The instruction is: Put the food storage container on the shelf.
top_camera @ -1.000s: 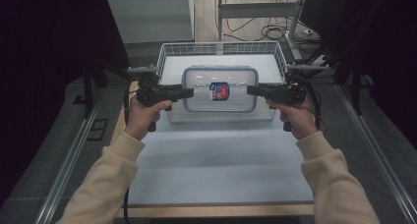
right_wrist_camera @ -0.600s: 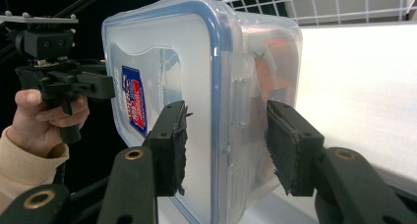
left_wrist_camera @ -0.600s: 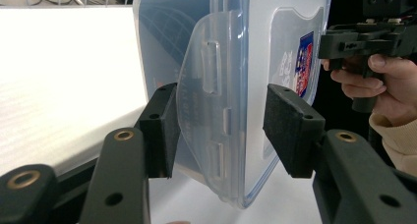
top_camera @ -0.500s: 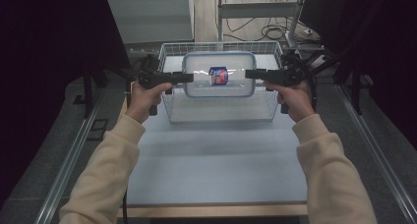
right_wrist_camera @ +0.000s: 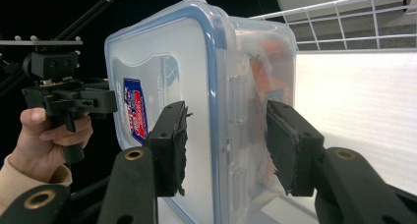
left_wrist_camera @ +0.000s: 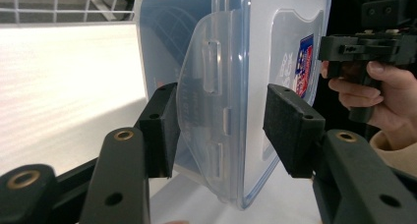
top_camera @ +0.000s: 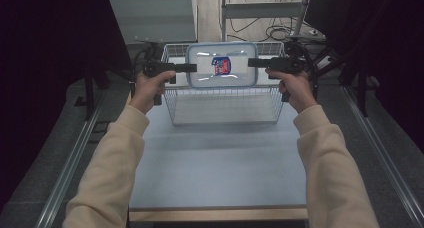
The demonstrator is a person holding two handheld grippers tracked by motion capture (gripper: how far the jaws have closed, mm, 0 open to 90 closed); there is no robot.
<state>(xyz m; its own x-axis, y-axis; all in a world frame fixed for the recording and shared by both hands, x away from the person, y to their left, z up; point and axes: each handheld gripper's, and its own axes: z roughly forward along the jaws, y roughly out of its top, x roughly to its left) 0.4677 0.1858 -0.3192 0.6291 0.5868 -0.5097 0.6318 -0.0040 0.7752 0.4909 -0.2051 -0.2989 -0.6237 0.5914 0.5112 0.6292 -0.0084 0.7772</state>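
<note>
A clear plastic container (top_camera: 222, 65) with a blue-rimmed lid and a red-and-blue label hangs in the air over the white wire basket (top_camera: 225, 105). My left gripper (top_camera: 192, 67) is shut on its left end and my right gripper (top_camera: 251, 63) on its right end. In the left gripper view the pads (left_wrist_camera: 162, 130) straddle the container (left_wrist_camera: 231, 62) at a lid clasp, with the jaws around my gripper (left_wrist_camera: 226, 130) closed on it. In the right gripper view my gripper (right_wrist_camera: 228, 145) clamps the container (right_wrist_camera: 167, 71) across lid and base. Something orange shows inside it.
The basket stands at the far end of the pale blue table (top_camera: 220, 163). Metal rails (top_camera: 70, 158) run along both sides. Dark stands and cables crowd the space behind the basket. Each gripper view shows the other hand and gripper (left_wrist_camera: 364, 42) beyond the container.
Both grippers have carried the container away from the person and slightly upward, from the basket's near side to above its far part. The grip on both ends is unchanged.
</note>
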